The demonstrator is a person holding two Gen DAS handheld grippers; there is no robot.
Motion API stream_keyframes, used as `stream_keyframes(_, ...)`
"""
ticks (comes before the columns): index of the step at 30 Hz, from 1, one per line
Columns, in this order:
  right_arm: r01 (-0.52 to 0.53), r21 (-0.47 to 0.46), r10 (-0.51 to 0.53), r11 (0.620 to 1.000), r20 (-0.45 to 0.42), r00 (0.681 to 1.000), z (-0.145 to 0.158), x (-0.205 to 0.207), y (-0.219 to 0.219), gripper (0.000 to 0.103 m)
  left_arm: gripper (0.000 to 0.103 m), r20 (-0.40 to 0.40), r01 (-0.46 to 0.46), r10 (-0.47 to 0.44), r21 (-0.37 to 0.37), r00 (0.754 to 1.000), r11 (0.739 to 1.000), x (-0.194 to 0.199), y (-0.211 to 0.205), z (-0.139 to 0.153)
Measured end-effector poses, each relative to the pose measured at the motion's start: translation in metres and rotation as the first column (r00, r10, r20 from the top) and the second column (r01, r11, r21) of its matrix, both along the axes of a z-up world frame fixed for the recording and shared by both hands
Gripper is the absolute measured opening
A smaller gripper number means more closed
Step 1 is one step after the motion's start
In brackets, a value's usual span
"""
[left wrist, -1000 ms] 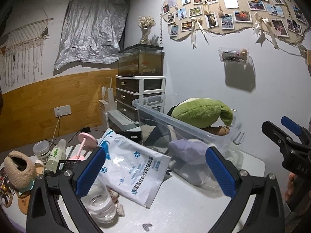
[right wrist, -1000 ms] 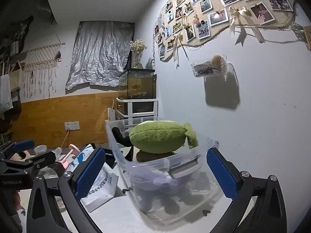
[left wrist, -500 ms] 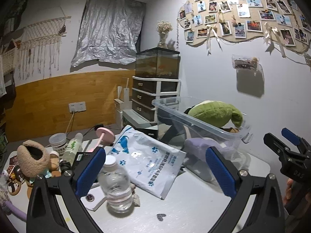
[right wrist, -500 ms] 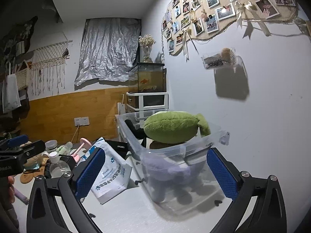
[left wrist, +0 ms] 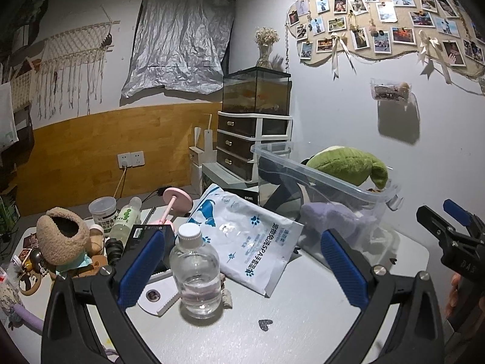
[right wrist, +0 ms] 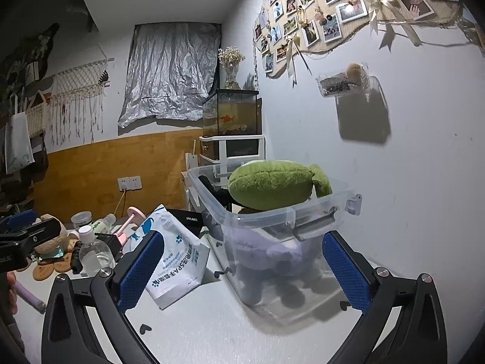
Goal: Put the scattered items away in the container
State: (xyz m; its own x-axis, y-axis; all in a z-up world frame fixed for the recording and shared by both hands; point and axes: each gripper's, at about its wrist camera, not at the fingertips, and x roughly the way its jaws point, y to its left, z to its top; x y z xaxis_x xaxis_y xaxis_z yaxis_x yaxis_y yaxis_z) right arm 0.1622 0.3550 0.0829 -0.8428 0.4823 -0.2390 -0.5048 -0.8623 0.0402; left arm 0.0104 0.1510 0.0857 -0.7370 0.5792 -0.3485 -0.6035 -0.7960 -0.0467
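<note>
We list: left claw (left wrist: pixel 242 268) spread, empty, before water bottle (left wrist: pixel 195 268); right claw (right wrist: pixel 242 268) spread, empty, facing clear container (right wrist: pixel 272 212).

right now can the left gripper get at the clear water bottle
Probably yes. The water bottle stands upright just ahead of the left gripper, whose jaws are wide open, with nothing between them. The white pouch lies beside it, not in the way.

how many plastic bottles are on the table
2. A clear water bottle stands upright at the front, beside the white pouch. A green-labelled bottle lies farther back in the clutter. That pile may hide more.
</note>
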Motion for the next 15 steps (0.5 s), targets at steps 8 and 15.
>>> stream_keyframes(8,0.028,-0.009,-0.027,1.000,0.020,0.999,-0.008,0.000,0.009,0.103,0.103,0.017,0.016,-0.016,-0.003,1.000,1.000,-0.003,0.007,-0.006)
stream_keyframes(15,0.049,-0.005,-0.049,0.999,0.026,0.998,-0.010,0.000,0.017,0.103,0.103,0.032,0.032,-0.032,-0.005,0.999,0.999,-0.005,0.013,-0.012)
